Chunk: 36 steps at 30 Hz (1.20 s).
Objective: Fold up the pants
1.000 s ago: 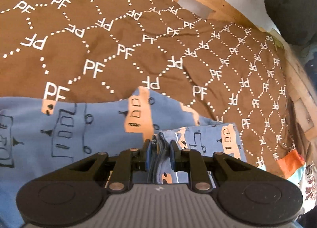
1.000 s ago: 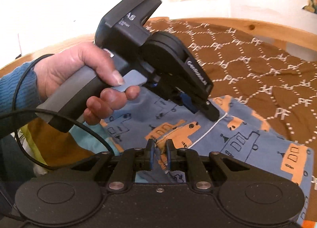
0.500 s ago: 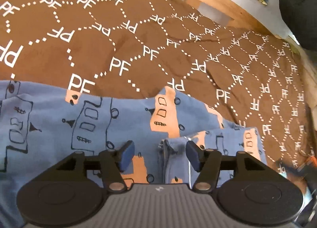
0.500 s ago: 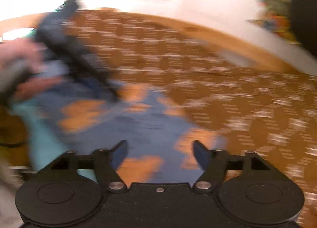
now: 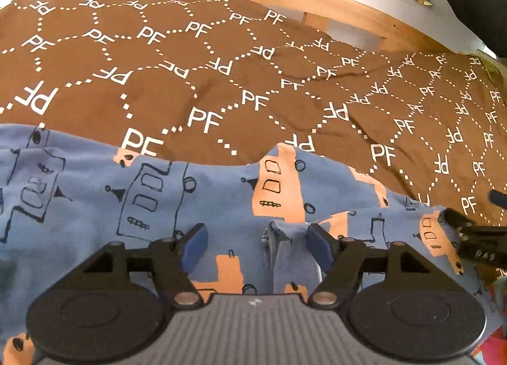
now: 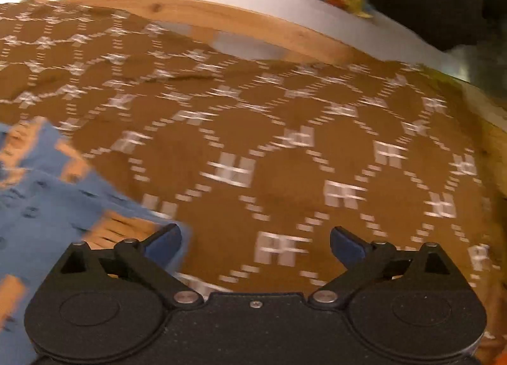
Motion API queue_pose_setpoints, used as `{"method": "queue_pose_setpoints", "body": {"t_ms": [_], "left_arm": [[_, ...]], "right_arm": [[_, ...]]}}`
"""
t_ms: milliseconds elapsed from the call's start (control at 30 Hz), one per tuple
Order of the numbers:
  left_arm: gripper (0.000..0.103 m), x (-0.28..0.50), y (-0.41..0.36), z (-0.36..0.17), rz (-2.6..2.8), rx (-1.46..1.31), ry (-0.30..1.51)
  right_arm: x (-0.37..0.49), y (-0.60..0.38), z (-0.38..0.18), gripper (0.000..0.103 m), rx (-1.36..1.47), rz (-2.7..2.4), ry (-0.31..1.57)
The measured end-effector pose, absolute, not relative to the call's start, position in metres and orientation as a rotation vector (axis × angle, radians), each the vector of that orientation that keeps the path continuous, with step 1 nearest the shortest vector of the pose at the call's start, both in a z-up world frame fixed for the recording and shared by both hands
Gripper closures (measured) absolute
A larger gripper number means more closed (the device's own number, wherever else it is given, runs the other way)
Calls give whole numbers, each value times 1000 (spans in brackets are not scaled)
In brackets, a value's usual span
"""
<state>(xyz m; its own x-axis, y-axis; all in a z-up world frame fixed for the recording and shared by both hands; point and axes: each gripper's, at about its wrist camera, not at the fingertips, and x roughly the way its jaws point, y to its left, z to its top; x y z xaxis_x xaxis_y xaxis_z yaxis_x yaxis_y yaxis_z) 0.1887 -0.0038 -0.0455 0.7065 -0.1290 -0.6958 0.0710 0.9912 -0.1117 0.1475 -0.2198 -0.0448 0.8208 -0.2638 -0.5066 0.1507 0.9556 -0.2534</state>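
— Both sets of jaws have let go since a moment ago: each was pinched on a bunch of the cloth, and now each stands wide apart with nothing in it.

— So where did the pants (image 5: 221,206) end up?

— Flat on the bed's brown PF-print blanket (image 5: 221,80). The left gripper (image 5: 255,246) hovers right over them, a puckered ridge of blue fabric between its jaws. The right gripper (image 6: 255,243) has swung off to the side; its view is blurred, and only the pants' corner shows by its left pad.

— Which way do they run?

— Crosswise to the left gripper, long axis left to right, folded edge toward the wooden bed frame (image 5: 317,0). I'd say the left is nearer for the next fold; the right would have to come back leftward.
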Motion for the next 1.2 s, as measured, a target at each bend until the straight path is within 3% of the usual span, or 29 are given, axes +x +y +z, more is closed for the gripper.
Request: {"method": "queue_pose_setpoints", "body": {"t_ms": [67, 267, 433, 700, 967, 1133, 1200], "left_arm": [[26, 185, -2, -41, -98, -87, 798], [12, 150, 7, -33, -57, -39, 897], [10, 116, 4, -42, -91, 134, 859], [8, 120, 11, -21, -111, 141, 966], [8, 110, 36, -26, -35, -39, 926], [8, 107, 36, -24, -28, -34, 914], [8, 104, 42, -19, -18, -60, 913]], "right_arm": [[139, -228, -39, 11, -178, -219, 587], [80, -196, -14, 1, -124, -78, 514], [60, -177, -45, 1, -246, -37, 597], [50, -193, -27, 1, -254, -120, 515], [148, -123, -9, 1, -266, 280, 471], [200, -78, -33, 1, -439, 428, 529], [206, -80, -39, 1, -385, 447, 520]]}}
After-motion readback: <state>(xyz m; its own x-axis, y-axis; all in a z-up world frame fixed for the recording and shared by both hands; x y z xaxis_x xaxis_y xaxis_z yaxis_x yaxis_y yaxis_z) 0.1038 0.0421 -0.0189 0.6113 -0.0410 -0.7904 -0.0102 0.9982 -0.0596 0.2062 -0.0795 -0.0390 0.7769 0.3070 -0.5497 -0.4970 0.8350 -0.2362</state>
